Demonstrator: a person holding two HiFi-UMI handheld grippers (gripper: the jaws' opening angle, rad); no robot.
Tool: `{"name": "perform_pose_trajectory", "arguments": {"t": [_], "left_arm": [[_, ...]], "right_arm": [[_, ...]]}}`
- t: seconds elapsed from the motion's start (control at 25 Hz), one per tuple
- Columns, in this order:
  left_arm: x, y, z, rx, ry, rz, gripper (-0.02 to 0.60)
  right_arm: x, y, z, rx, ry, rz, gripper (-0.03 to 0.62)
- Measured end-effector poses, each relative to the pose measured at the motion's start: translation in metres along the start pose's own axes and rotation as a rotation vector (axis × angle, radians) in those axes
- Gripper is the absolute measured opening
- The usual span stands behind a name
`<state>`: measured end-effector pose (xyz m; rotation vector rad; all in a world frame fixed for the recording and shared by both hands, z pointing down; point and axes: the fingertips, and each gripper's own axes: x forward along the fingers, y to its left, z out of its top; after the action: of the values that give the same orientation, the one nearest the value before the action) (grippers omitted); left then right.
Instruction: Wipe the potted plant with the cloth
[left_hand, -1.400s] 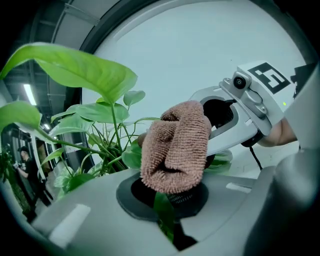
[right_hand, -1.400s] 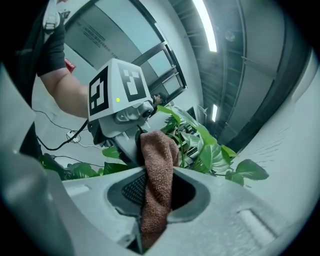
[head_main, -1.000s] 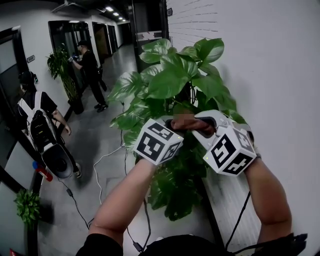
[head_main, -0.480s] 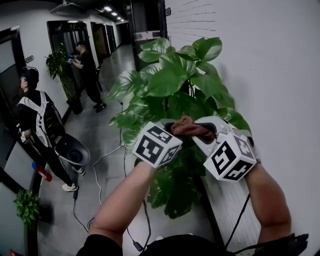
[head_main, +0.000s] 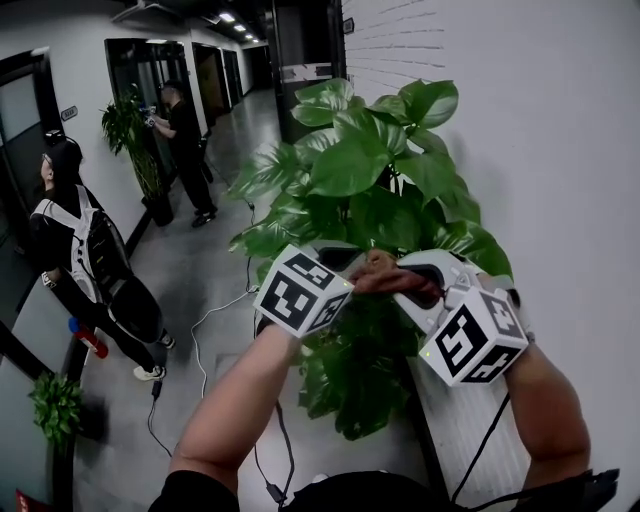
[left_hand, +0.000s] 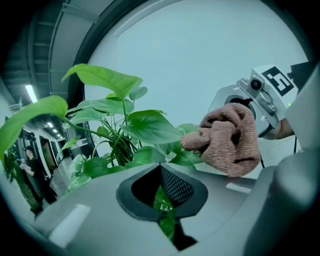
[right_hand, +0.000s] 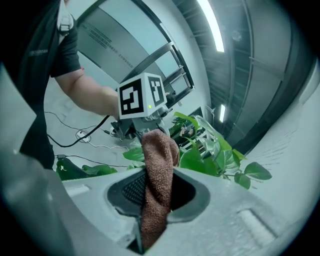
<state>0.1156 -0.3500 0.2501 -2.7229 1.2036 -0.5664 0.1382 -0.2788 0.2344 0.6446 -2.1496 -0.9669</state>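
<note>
A corridor stretches ahead. Its right side is a plain white wall that gives way further along to white-painted brick. The floor is grey and glossy, and thin cables trail across it. Dark-framed doorways line the left side. Small ceiling lights glow in a row along the dark ceiling, and the right gripper view shows a long strip light overhead. A tall leafy plant stands against the left wall with a person in black beside it. A second person stands nearer, wearing white straps. A small green plant sits at the lower left.
</note>
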Motion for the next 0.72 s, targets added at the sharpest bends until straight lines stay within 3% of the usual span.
{"name": "perform_pose_trajectory", "arguments": {"t": [0.16, 0.36, 0.52, 0.72], "left_arm": [[-0.012, 0.018, 0.009, 0.0, -0.002, 0.035, 0.017], [-0.019, 0.034, 0.032, 0.028, -0.009, 0.064, 0.017], [-0.026, 0.049, 0.048, 0.041, -0.013, 0.091, 0.017], [-0.033, 0.069, 0.068, 0.056, -0.026, 0.142, 0.017]], "right_arm": [[-0.016, -0.019, 0.028, -0.037, -0.044, -0.034, 0.067], [-0.03, -0.083, 0.062, -0.052, -0.093, -0.136, 0.067], [-0.023, -0.133, 0.077, -0.081, -0.071, -0.206, 0.067], [0.006, -0.173, 0.086, -0.109, -0.019, -0.226, 0.067]]}}
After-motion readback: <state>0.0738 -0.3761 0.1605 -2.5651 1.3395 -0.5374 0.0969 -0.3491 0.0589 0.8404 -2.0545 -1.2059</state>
